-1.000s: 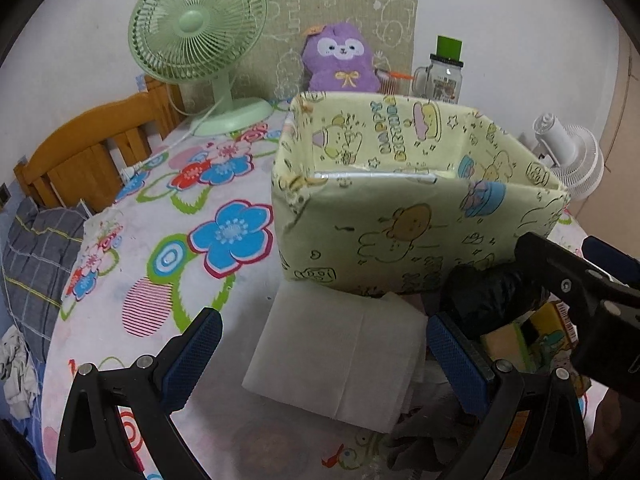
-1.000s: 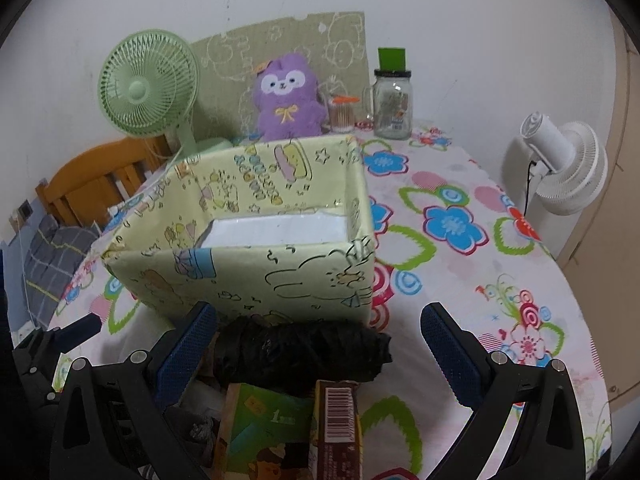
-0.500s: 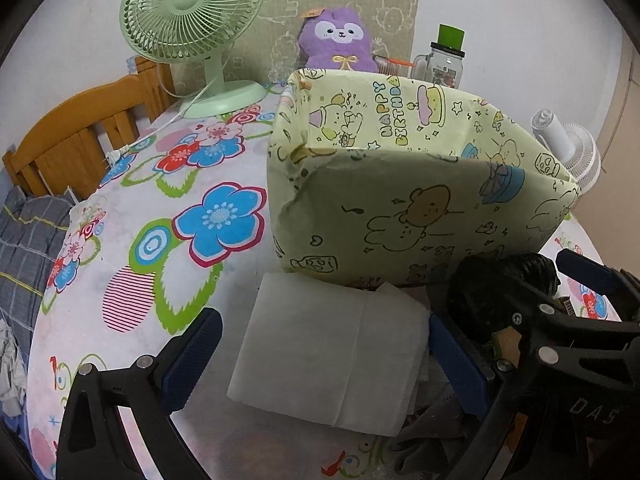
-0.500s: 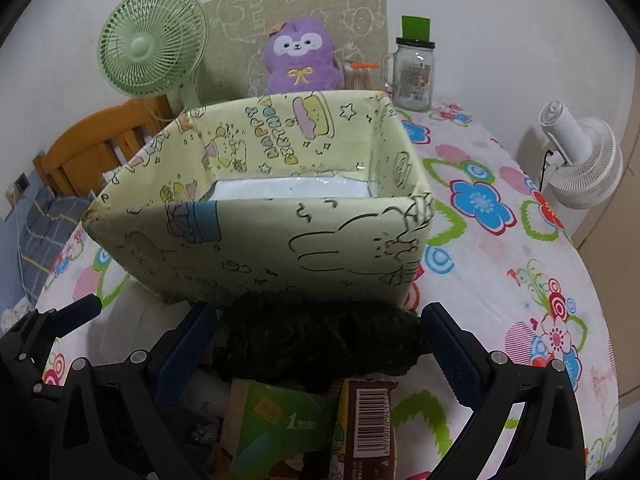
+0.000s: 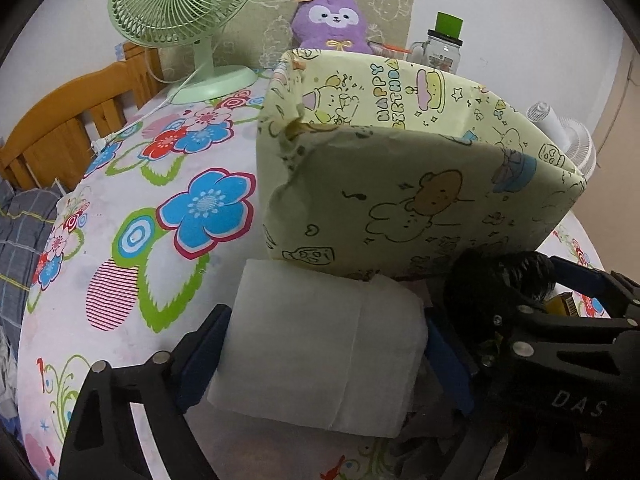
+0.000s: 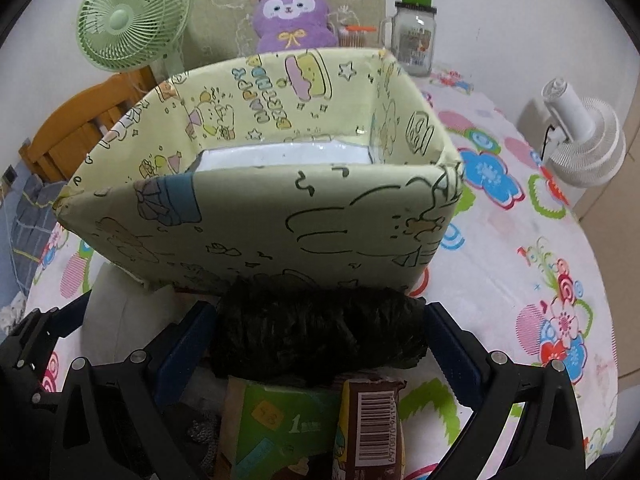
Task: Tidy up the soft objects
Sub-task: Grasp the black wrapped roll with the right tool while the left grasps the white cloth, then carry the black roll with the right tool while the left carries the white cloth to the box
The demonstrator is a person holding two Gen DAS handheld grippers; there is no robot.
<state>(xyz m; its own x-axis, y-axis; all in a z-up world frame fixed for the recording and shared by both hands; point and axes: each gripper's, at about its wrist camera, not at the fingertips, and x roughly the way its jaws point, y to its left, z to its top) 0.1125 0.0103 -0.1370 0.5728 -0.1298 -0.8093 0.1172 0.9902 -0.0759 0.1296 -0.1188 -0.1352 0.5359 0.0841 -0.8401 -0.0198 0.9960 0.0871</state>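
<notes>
Soft objects not yet stowed: white folded pad and black crinkled bundle lie on the table against the yellow-green box, which appears to hold nothing. Left gripper is closing, its jaws astride the pad. Right gripper brackets the bundle; whether its pads press is unclear. Snack packets lie nearer.

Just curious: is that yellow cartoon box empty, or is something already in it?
Cannot fully tell. The box is open-topped; only its white bottom shows, no objects.
</notes>
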